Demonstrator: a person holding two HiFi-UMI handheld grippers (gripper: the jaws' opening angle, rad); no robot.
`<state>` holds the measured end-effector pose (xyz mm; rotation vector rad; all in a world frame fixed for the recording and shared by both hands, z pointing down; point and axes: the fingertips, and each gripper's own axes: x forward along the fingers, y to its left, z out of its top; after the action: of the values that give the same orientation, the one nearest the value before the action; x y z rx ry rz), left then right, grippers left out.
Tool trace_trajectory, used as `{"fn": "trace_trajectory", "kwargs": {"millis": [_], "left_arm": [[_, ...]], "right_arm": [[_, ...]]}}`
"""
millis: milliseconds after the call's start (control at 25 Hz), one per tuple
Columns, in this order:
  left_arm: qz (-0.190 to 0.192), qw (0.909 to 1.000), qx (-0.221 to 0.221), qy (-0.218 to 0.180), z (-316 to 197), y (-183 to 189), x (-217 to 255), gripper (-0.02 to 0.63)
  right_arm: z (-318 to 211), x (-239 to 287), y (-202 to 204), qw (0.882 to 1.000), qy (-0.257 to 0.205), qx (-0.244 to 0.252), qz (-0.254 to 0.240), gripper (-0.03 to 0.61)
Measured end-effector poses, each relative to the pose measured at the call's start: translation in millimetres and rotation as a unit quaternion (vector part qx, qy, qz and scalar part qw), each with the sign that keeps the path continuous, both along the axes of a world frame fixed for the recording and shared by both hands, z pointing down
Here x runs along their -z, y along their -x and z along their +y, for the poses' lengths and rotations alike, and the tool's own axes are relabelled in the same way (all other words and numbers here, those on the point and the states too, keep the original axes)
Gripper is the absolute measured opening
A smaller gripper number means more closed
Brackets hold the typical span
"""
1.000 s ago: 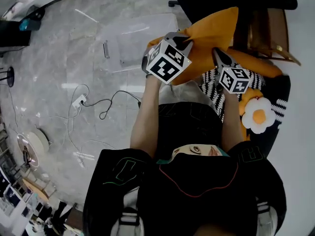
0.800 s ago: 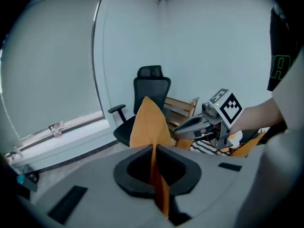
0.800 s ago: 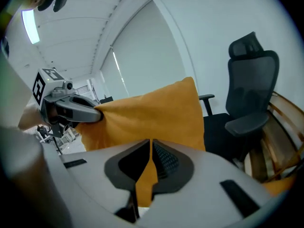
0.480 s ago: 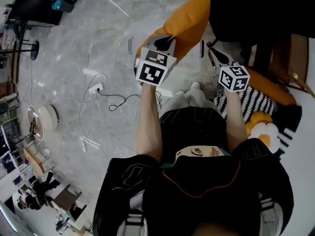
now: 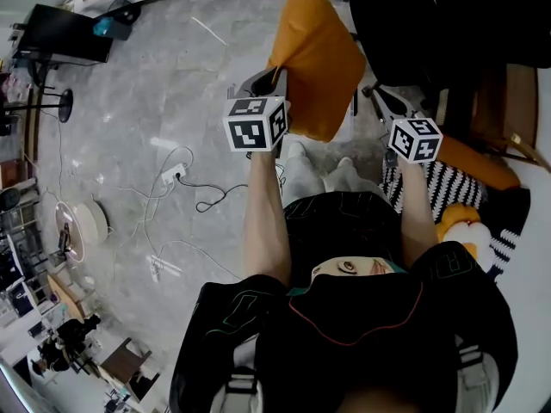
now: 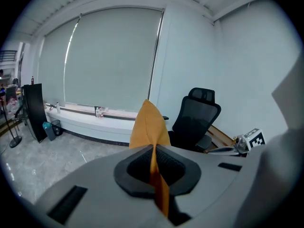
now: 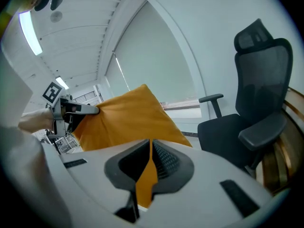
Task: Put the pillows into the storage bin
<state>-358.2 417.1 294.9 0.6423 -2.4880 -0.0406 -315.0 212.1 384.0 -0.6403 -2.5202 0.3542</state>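
Observation:
An orange pillow [image 5: 318, 58] hangs in the air in front of me, held by two of its edges. My left gripper [image 5: 274, 77] is shut on its left corner; in the left gripper view the orange cloth [image 6: 151, 127] runs pinched between the pads of the left gripper [image 6: 154, 167]. My right gripper [image 5: 377, 97] is shut on the pillow's right edge, and the right gripper [image 7: 146, 167] shows cloth [image 7: 128, 122] clamped between its pads. The storage bin is not in view.
A black office chair [image 5: 396, 24] stands just behind the pillow. At the right lie another orange pillow [image 5: 486, 162], a black-and-white striped one [image 5: 443, 192] and a flower-shaped cushion [image 5: 465, 222]. A power strip with cables [image 5: 172, 176] lies on the marble floor at left.
Both grippers have carried the orange pillow up and leftward, off the pile of cushions. The left gripper has rolled. The clear bin seen earlier on the floor is out of sight.

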Motion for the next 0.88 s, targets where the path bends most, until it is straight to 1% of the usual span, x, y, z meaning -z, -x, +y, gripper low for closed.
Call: {"fn": "trace_trajectory", "kwargs": {"millis": [160,320,400,520,680,800,880], "left_arm": [[0.021,0.9996,0.007,-0.018,15.6,12.0,-16.0,0.002],[0.058,0.9965,0.013,-0.06,28.6,22.0,-37.6,0.002],[0.076,0.9937,0.007,-0.082,29.4,25.2,-49.5,0.0],[0.099,0.9899,-0.009,-0.101,26.5,29.1,-65.9,0.0],[0.12,0.9839,-0.02,-0.131,23.6,40.2,-77.8,-0.001],[0.134,0.9776,-0.009,-0.163,25.3,49.6,-84.0,0.0],[0.146,0.9734,0.016,-0.176,32.6,55.9,-90.8,0.002]], "right_arm": [[27.6,-0.9,14.4,1.0,-0.007,0.008,0.004,0.021],[60.8,-4.4,26.5,0.999,-0.017,0.026,0.013,0.021],[75.5,-8.6,29.9,0.999,-0.024,0.033,0.018,0.021],[93.0,-14.0,33.2,0.998,-0.034,0.036,0.029,0.021],[106.6,-15.3,40.9,0.998,-0.044,0.033,0.034,0.021],[110.3,-15.9,44.8,0.998,-0.05,0.026,0.038,0.021],[112.9,-17.9,46.7,0.997,-0.054,0.023,0.042,0.021]]}}
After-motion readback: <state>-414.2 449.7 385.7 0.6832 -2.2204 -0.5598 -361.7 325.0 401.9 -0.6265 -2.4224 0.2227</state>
